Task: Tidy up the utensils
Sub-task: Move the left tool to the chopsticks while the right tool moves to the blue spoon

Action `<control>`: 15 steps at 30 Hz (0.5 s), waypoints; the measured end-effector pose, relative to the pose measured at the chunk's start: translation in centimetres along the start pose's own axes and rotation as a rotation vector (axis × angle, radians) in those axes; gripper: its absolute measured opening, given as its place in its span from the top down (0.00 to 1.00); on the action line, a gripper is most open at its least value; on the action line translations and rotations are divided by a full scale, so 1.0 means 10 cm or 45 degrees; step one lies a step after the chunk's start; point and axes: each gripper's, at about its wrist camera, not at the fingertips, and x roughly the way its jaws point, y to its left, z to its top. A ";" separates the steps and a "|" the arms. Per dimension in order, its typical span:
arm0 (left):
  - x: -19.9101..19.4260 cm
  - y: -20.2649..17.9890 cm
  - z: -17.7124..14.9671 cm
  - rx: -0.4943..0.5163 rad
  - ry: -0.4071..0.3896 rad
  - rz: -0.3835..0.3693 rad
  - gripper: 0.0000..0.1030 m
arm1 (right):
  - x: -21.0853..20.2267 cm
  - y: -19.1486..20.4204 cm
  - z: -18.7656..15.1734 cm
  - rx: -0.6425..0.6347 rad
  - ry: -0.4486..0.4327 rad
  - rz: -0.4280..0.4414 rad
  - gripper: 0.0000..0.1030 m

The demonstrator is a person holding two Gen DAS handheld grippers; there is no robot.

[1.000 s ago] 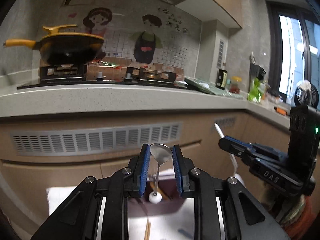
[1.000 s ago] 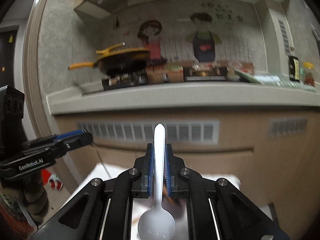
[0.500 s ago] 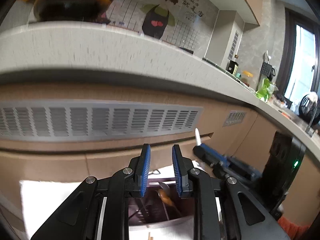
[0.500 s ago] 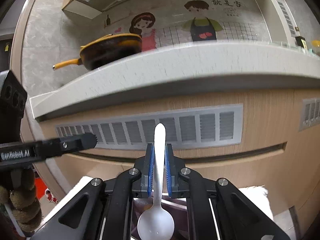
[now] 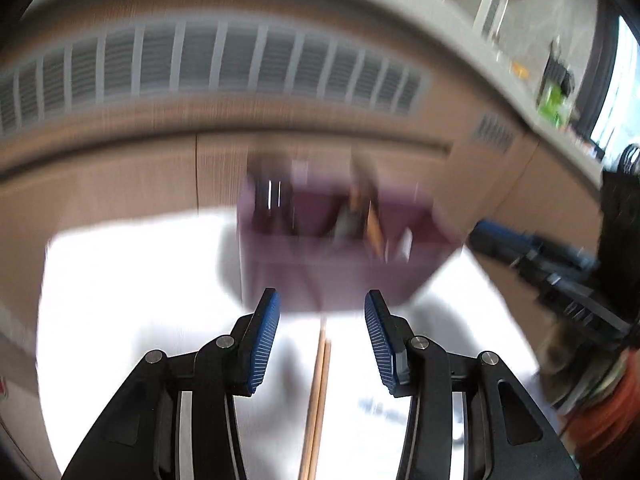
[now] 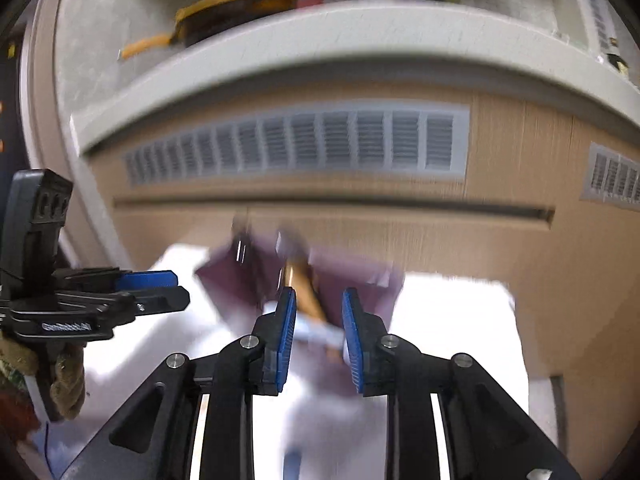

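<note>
Both spoons are gone from the jaws since the earlier frames, and both views are now tilting down from the stove toward the white bench (image 5: 132, 280). The left hand-held gripper (image 5: 322, 336) has just been opening and is standing spread with nothing between its pads. The right hand-held gripper (image 6: 319, 334) has also been parting; something pale and blurred is lying between its pads, but they do not seem to be pressing on it.

Judging from this, the drop-off step is ending and the next pickup is starting. A pair of chopsticks (image 5: 318, 392) is lying on the bench directly under the left jaws, so lowering and closing on them looks like the next move.

The purple box (image 5: 332, 276) is sitting near the cupboard front, holding dark handles in one part and a wooden utensil in another; blur is hiding the rest.
</note>
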 end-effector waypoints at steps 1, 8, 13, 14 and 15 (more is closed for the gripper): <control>0.06 0.00 -0.14 -0.003 0.048 0.015 0.56 | 0.01 0.01 -0.09 0.005 0.048 0.010 0.78; 0.19 -0.02 -0.75 -0.024 0.187 0.047 0.56 | 0.09 0.12 -0.80 0.026 0.281 0.050 0.78; 0.10 -0.12 -0.97 0.021 0.174 0.087 0.56 | 0.13 0.18 -1.05 0.064 0.344 0.053 0.78; 0.09 -0.12 -1.00 0.032 0.165 0.116 0.56 | 0.16 0.18 -1.08 0.069 0.358 0.036 0.78; 0.08 -0.12 -1.03 0.031 0.162 0.132 0.56 | 0.21 0.18 -1.09 0.076 0.370 0.029 0.78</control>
